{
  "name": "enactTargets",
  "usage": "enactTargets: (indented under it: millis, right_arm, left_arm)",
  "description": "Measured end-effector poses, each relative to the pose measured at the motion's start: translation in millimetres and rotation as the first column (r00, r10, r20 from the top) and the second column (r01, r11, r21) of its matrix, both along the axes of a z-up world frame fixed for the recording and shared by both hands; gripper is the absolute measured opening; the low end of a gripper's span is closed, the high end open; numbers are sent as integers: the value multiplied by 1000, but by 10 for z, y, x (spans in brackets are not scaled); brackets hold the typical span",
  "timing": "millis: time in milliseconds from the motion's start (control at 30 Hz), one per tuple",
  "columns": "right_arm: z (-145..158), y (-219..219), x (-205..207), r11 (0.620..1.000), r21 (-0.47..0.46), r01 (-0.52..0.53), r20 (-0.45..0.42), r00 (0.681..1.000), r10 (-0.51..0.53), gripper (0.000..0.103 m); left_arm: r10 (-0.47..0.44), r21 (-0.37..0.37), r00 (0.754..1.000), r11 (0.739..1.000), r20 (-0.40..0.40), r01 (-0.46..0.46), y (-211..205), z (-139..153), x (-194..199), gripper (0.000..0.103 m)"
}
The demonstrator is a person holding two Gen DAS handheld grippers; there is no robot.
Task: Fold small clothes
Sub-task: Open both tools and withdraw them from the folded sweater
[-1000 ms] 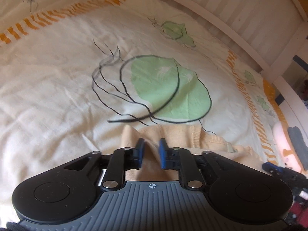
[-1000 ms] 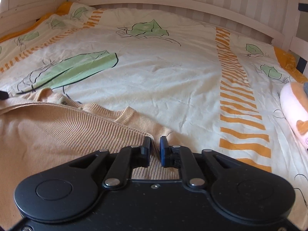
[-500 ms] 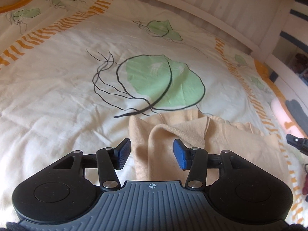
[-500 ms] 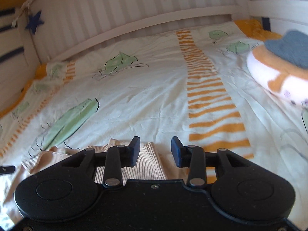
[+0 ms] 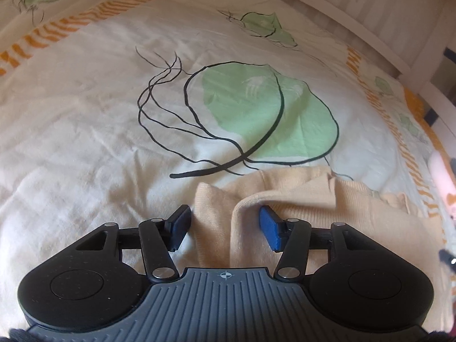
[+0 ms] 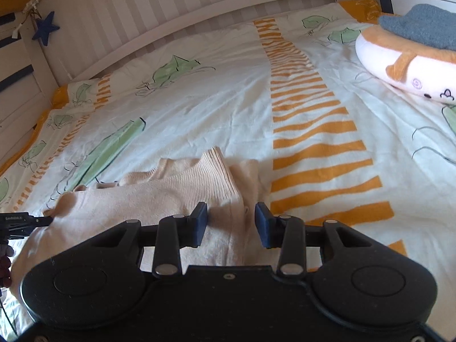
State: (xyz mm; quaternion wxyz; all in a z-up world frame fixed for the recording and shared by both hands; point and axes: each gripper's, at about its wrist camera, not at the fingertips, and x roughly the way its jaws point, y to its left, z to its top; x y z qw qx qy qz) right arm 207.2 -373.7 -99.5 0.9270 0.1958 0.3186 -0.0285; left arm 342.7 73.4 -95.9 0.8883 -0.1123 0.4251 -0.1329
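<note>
Both grippers, left gripper (image 5: 225,226) with jaws opening and right gripper (image 6: 231,223) with jaws apart, release the folded sweater (image 6: 159,199); next comes regrasping an edge for another fold.

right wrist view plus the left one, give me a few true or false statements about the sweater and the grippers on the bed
1. The beige sweater lies on a leaf-print duvet. True.
2. The right gripper is clamped shut on the sweater. False: its pads stand apart, with loose knit lying between them.
3. A plush toy sits at the far right with a grey cloth on top. True.
4. The left gripper holds the sweater up off the bed. False: its jaws are opening and the fabric rests on the duvet.
5. A red star hangs on the bed rail. False: the star is dark blue.
</note>
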Motion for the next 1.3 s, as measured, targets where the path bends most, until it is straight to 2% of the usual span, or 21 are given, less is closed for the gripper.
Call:
enactTargets:
  millis: [67, 233, 400, 500, 633, 700, 900, 1033, 1133, 1233, 1300]
  right_arm:
    - [-84, -6, 11, 1000, 3, 17, -11, 1000, -17, 53]
    - [-225, -59, -51, 998, 44, 34, 30, 999, -35, 54]
    - [-205, 28, -21, 999, -14, 31, 20, 999, -31, 55]
    - [-194, 43, -3, 999, -26, 31, 10, 999, -31, 55]
    - [-167, 24, 57, 999, -25, 25, -21, 999, -26, 56]
    - [-150, 59, 121, 998, -62, 15, -43, 999, -18, 58]
    - [-93, 104, 283, 994, -110, 17, -100, 995, -28, 67]
    - [-23, 131, 393, 986, -165, 25, -142, 989, -49, 73]
    - [155, 242, 354, 972, -229, 61, -95, 992, -84, 73]
    - [329, 370, 237, 975, -218, 44, -48, 997, -55, 74]
    - [364, 443, 139, 977, -213, 29, -50, 998, -40, 75]
  left_arm:
    - [-1, -6, 1000, 1000, -2, 1, 19, 16, -5, 52]
    - [-9, 54, 999, 999, 43, 6, 70, 90, -229, 52]
    - [-72, 143, 996, 988, 61, 63, 101, 73, -345, 54]
    - [-111, 212, 992, 973, 65, 95, 93, 80, -362, 61]
    - [-135, 234, 989, 965, 58, 118, 84, 90, -362, 62]
    - [-155, 260, 986, 956, 60, 135, 66, 97, -358, 63]
    - [-181, 297, 981, 942, 63, 155, 51, 96, -383, 64]
    - [-179, 294, 982, 943, 57, 155, 58, 102, -379, 64]
    - [-175, 280, 983, 948, 55, 153, 72, 123, -380, 64]
    - [-163, 260, 983, 956, 84, 137, 101, 186, -408, 63]
    - [-153, 253, 978, 961, 139, 114, 113, 272, -471, 63]
